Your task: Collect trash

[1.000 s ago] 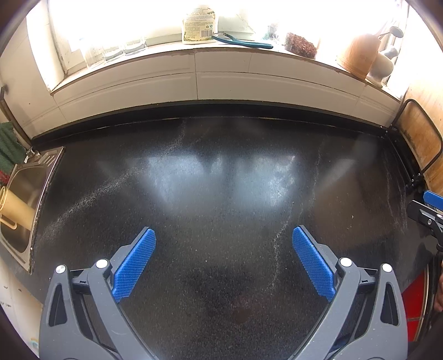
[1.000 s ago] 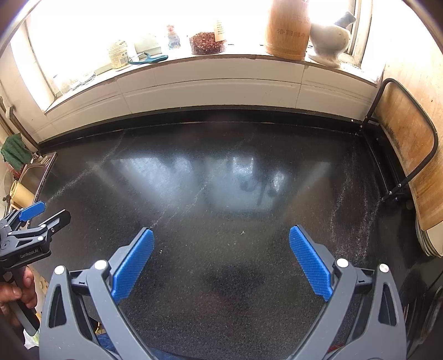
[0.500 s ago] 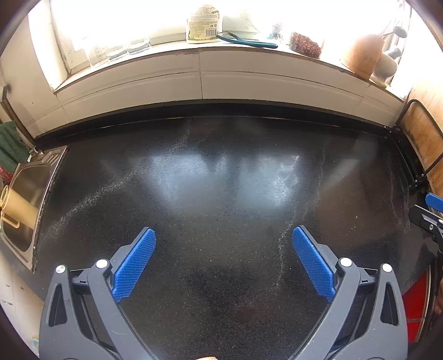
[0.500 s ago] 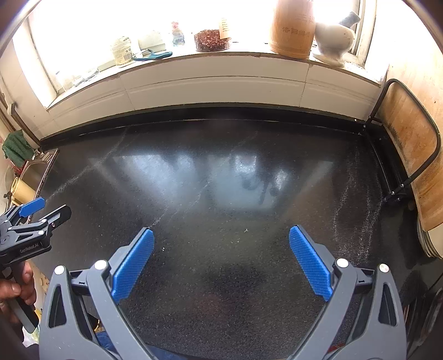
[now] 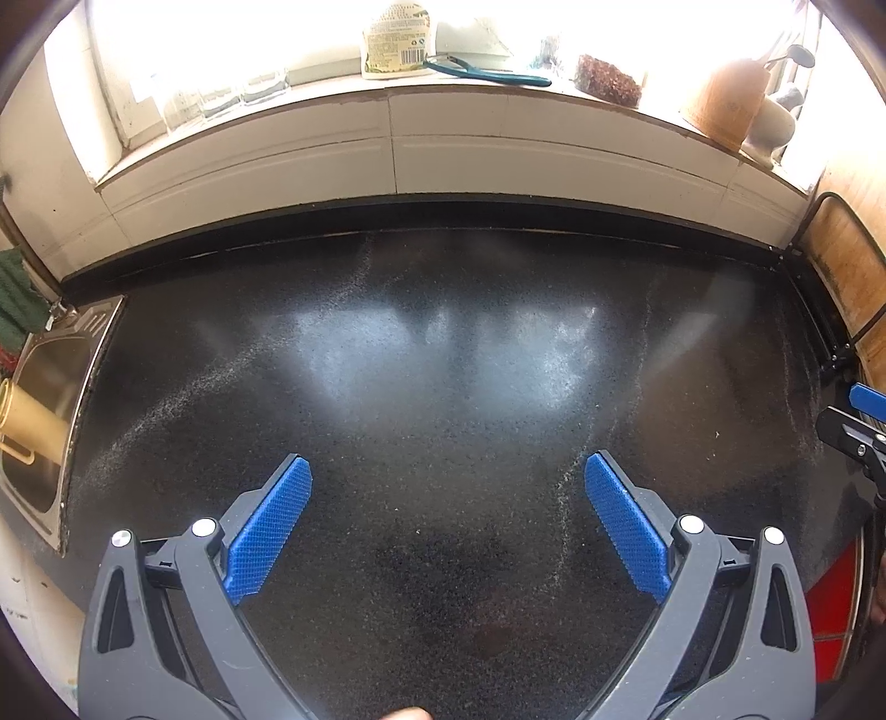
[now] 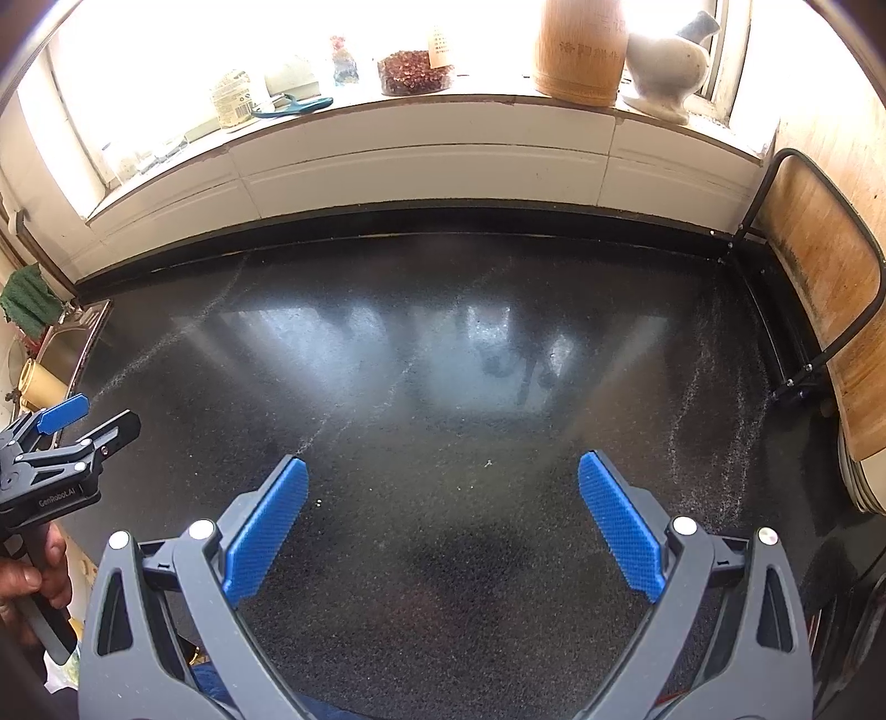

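Two grippers over a dark bench

The left gripper (image 5: pixel 447 498) and right gripper (image 6: pixel 443 495) both hang with jaws wide apart, holding nothing, above the speckled bench (image 5: pixel 443 387) beside the sink (image 5: pixel 50 376).

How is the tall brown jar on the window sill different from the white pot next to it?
The brown jar is tall with straight sides; the white pot is shorter and bulges, narrowing to a foot. The brown jar has markings on its side; the white pot looks plain, with a stick-like thing leaning out of it. Both stand upright at the right end of the window sill.
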`<state>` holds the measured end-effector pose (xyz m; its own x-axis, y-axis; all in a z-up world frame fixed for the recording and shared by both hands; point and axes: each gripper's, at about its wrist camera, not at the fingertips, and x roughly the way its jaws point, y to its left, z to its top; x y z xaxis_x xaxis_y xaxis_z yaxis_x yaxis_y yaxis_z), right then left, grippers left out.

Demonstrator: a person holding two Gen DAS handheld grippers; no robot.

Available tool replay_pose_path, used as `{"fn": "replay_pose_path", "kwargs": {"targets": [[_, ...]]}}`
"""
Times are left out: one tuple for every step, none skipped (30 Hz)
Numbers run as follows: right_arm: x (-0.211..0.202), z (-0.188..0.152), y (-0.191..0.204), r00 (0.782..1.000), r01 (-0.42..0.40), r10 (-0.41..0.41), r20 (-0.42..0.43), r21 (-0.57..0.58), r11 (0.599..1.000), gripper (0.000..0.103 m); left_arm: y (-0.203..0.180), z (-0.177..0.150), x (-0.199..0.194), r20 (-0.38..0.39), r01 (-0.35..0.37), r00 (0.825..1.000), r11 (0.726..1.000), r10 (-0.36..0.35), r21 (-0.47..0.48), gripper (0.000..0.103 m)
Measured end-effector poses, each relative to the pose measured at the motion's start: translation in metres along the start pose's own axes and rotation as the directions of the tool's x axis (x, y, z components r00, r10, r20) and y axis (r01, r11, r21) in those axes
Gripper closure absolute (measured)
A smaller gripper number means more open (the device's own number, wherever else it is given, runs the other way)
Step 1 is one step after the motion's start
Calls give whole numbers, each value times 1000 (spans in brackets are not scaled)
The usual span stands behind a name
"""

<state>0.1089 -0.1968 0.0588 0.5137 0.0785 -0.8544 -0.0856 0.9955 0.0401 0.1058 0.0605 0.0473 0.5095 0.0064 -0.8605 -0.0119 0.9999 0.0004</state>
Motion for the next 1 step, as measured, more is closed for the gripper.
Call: {"fn": "replay_pose_path", "kwargs": {"targets": [[4, -1, -1, 1000, 7, -7, 7, -6, 1000, 8, 1, -1, 4, 4, 13, 1000, 1000, -13, 0, 7]]}}
